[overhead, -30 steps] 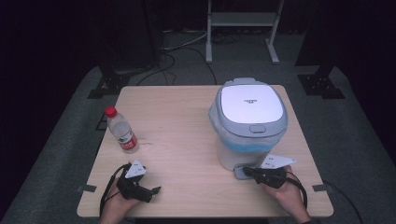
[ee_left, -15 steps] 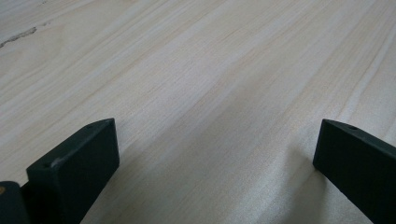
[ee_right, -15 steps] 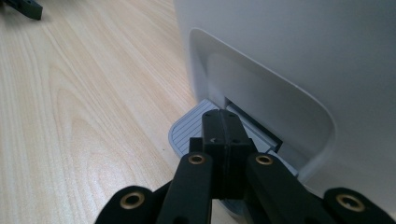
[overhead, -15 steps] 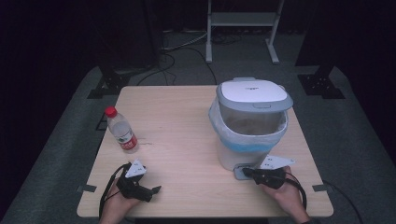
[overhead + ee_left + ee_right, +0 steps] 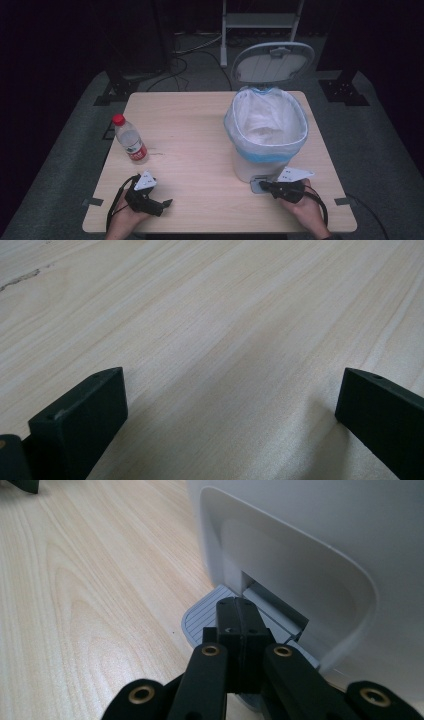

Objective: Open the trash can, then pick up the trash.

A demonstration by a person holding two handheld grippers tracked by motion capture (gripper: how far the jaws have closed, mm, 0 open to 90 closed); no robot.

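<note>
high view: wooden table [image 5: 200,125]. a white pedal bin [image 5: 265,145] stands on its right half, lid [image 5: 272,61] swung up and back, white bag liner [image 5: 265,117] folded over the rim with a blue band below it. right gripper [image 5: 265,186] lies low at the bin's near foot, tips on the grey pedal [image 5: 256,185], the person's hand behind it. left gripper [image 5: 167,202] rests near the table's front-left edge, held in the other hand, well apart from the bin. a clear water bottle [image 5: 130,140] with a red cap stands beyond the left gripper, apart from it.

left gripper view: the two black jaws stand wide apart, nothing between them, bare table grain [image 5: 215,330] ahead and under them.

right gripper view: right gripper [image 5: 239,630] has its jaws pressed together, gripping nothing; their tips sit on the ribbed grey pedal [image 5: 200,622]. the bin's white wall [image 5: 300,545] rises just beyond and to the right of the tips.
</note>
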